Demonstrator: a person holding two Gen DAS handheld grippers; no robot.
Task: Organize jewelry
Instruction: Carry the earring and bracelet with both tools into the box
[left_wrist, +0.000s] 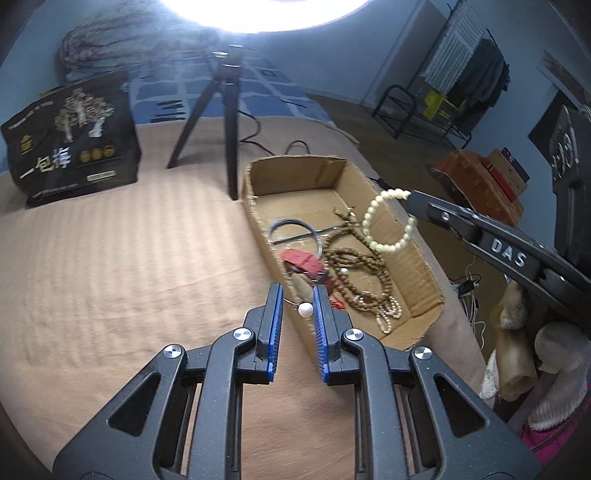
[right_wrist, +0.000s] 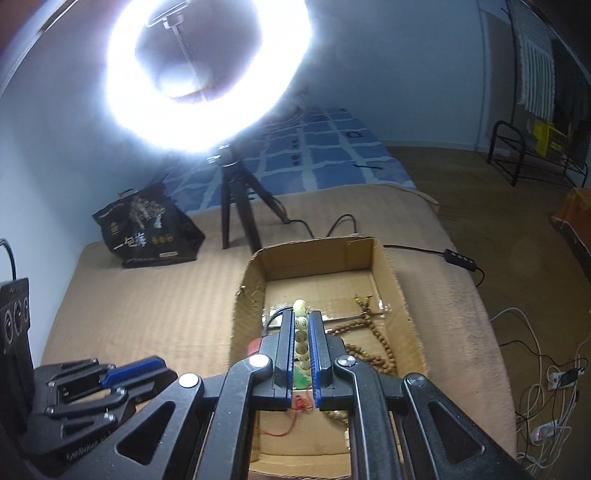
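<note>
Left gripper (left_wrist: 298, 301), jaws slightly apart, pinches a white pearl earring (left_wrist: 305, 309); right gripper (right_wrist: 301, 325), nearly closed, clamps a cream bead bracelet (right_wrist: 301, 332) above the open brown cardboard box (right_wrist: 388, 266).

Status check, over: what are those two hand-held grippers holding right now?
Left hand-held gripper shut on small white pearl earring. Right hand-held gripper shut on cream bead bracelet, above open cardboard box. Nothing blocking.
</note>
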